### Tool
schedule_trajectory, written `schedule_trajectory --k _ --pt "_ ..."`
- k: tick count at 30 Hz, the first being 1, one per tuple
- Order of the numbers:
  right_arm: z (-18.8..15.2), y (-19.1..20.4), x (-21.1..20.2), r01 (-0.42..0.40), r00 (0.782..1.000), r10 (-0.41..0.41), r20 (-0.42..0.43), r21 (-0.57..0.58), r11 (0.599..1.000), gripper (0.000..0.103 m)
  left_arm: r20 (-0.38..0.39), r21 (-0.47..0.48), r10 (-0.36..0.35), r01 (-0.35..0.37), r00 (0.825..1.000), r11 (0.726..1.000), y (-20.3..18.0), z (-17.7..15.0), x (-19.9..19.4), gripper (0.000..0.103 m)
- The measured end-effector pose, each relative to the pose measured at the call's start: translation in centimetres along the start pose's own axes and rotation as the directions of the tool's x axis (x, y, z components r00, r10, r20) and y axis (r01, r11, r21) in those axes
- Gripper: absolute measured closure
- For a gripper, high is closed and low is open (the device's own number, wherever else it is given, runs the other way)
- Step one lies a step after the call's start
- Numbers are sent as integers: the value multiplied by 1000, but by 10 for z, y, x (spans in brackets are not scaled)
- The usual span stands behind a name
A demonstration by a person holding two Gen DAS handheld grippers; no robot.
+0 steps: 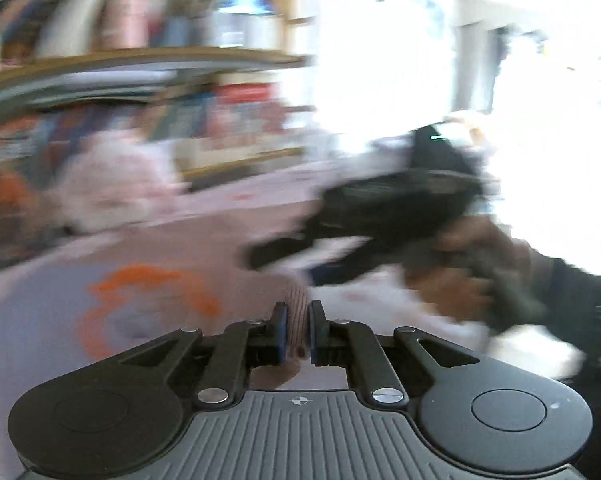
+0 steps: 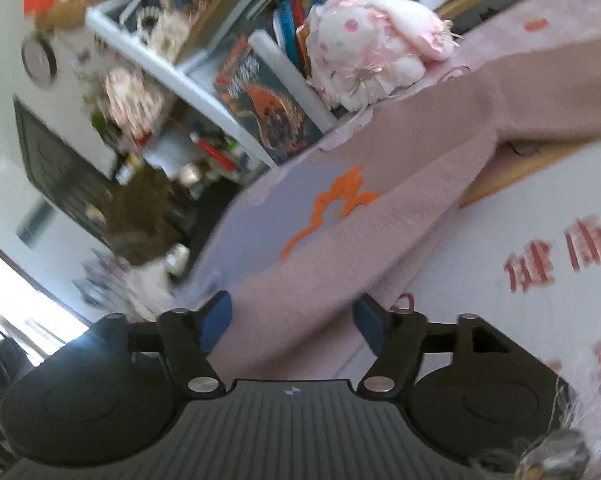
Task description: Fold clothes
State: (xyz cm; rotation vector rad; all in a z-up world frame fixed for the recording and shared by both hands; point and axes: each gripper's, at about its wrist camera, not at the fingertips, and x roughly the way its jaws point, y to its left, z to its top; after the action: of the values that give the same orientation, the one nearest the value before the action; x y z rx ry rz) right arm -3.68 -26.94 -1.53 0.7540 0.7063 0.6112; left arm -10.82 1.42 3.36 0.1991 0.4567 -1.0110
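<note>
The left tool is clenched on a ribbed pink cuff or hem of the pink sweater, likely to carry that edge across for a fold. The sweater, with its orange motif, lies spread on a white cover printed with red characters, a plush rabbit beyond it by the bookshelf. The right tool stands released, jaws wide with the sweater's near edge lying between them, unpinched; it looks poised either to take that edge or just let go.
</note>
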Motion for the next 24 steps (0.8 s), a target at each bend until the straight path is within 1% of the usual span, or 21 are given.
schedule_trajectory --k 2,3,4,5,6,7,8,9,10,11,12,13,14,15,17,18,19,20,21,23,24 --pt "-4 -7 -15 -10 1000 10 8 49 999 35 -6 -11 -120 120 993 993 -8 -6 3 86" --pt "-7 -11 -22 1 1000 -2 10 61 998 35 -16 0 -157 157 988 988 -13 -10 4 85" --pt "-11 -14 -30 16 1000 -17 11 69 997 37 -11 27 -133 134 991 991 -17 -13 1 84" --pt "-15 -17 -36 43 999 -44 8 61 997 42 -3 49 -105 105 994 993 -21 -15 -3 77" --pt "-19 -18 -41 79 997 -79 3 45 996 61 16 53 -54 53 998 997 -19 -18 -11 65" --pt "-23 -19 -46 109 994 -109 1 33 994 69 35 55 -3 1 999 998 -17 -21 -18 56" --pt "-26 -19 -50 128 992 -129 2 22 991 75 53 52 51 -54 997 997 -14 -23 -26 52" --pt "-29 -19 -54 148 989 -149 6 9 989 83 62 20 121 -123 991 992 -5 -26 -36 51" --pt "-31 -17 -59 170 985 -170 20 -19 985 86 58 -22 197 -196 979 980 4 -30 -44 51" --pt "-33 -14 -63 197 980 -195 36 -49 979 87 47 -63 275 -272 960 960 12 -34 -52 49" --pt "-35 -9 -66 242 970 -238 54 -96 966 87 15 -104 366 -363 930 926 21 -41 -57 44" --pt "-38 -4 -67 287 958 -280 70 -149 946 87 -21 -141 453 -451 892 881 30 -48 -61 39" --pt "-41 0 -67 329 944 -319 84 -198 923 87 -60 -175 533 -534 844 827 39 -54 -66 39" --pt "-43 2 -66 358 934 -348 83 -231 905 87 -98 -207 598 -604 796 770 48 -61 -70 39" --pt "-45 -1 -66 379 925 -372 74 -228 897 85 -138 -289 634 -643 761 709 59 -74 -78 39" --pt "-46 -3 -67 387 922 -380 73 -217 896 76 -155 -331 645 -655 748 679 64 -80 -82 39" --pt "-46 -5 -67 386 922 -380 71 -212 898 66 -154 -385 630 -633 761 671 69 -84 -86 36" --pt "-47 -6 -67 387 922 -381 70 -210 898 62 -151 -437 610 -606 778 665 73 -86 -87 33" --pt "-47 -4 -66 388 921 -383 70 -218 895 60 -154 -484 591 -582 792 653 76 -88 -87 31" --pt "-49 -1 -64 394 919 -389 71 -237 888 60 -167 -529 576 -566 800 632 81 -88 -83 31" --pt "-50 2 -61 405 913 -401 72 -258 877 61 -170 -536 573 -564 801 628 84 -87 -82 32"
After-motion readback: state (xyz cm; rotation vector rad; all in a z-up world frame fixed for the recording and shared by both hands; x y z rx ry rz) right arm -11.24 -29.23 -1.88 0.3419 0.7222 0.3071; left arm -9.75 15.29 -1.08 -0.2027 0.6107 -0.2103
